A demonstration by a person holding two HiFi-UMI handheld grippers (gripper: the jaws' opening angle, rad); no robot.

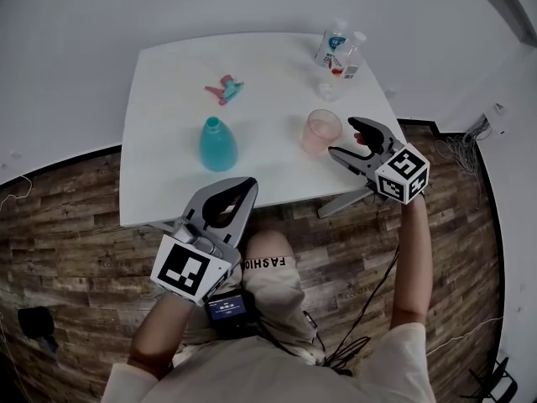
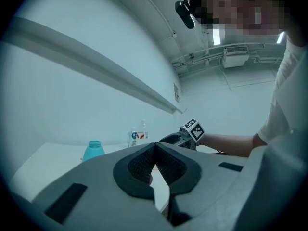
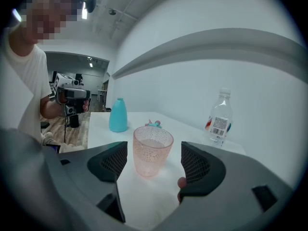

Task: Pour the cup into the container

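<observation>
A translucent pink cup (image 1: pixel 322 131) stands upright near the table's front right edge. My right gripper (image 1: pixel 346 138) is open just to its right, jaws pointed at it. In the right gripper view the cup (image 3: pixel 152 149) sits in the gap ahead of the right gripper (image 3: pixel 154 160), and neither pad touches it. The teal container (image 1: pixel 217 143), a narrow-necked flask with no cap, stands left of the cup; it also shows in the right gripper view (image 3: pixel 118 115). My left gripper (image 1: pixel 239 193) is shut and empty, held off the table's front edge below the container.
Two clear water bottles (image 1: pixel 338 50) stand at the white table's (image 1: pixel 168 82) far right corner. A small pink and teal toy (image 1: pixel 224 89) lies behind the container. Wood flooring surrounds the table; cables run at the right.
</observation>
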